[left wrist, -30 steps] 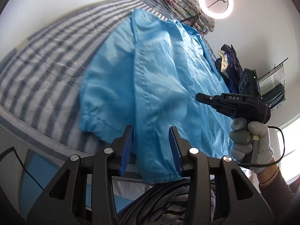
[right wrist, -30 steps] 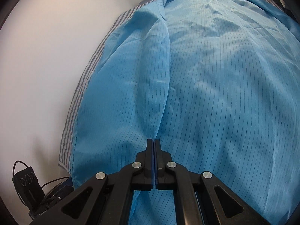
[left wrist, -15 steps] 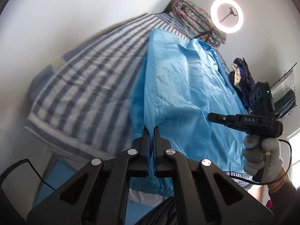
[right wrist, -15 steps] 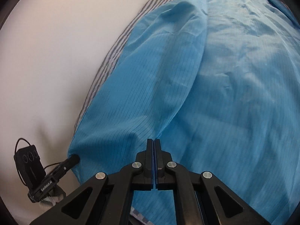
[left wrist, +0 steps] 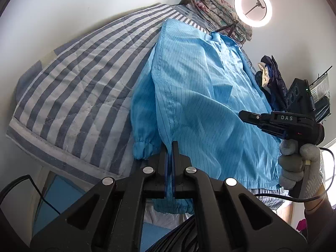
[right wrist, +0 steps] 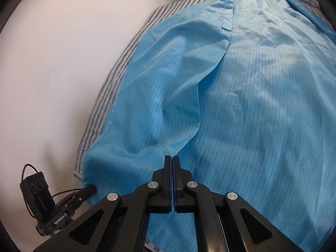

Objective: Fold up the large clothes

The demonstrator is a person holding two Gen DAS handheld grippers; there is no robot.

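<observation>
White walls stand around a bed with a blue and grey striped quilt [left wrist: 69, 96], and the big blue coat [left wrist: 201, 109] lies spread on top of it. You can see a ring light [left wrist: 253, 7] glowing at about one o'clock in the left wrist view, with a flowery blanket roll [left wrist: 218, 6] beside it at twelve. Your left gripper [left wrist: 170, 147] has its jaws shut on a long edge of the coat, near the gathered cuff [left wrist: 142, 148] at about seven o'clock from the middle of the picture. Your right gripper [right wrist: 172, 161] also has its jaws shut, pinching a fold of the blue cloth at six o'clock in its own view. In the left wrist view you see it out at three o'clock, held by a hand in a grey glove [left wrist: 298, 163]. This coat looks thin, light and very floppy, and a bit shiny, so I think it may slide and puff up with air when you move it. Pinch it at seams and hems, where the cloth is doubled and less likely to slip. Keep both grips pulled gently apart so the fold stays flat. Off at three o'clock there is a wire basket [left wrist: 321, 92]; I cannot tell what is inside it. A heap of dark clothes [left wrist: 273, 73] sits near it, not in any box.
</observation>
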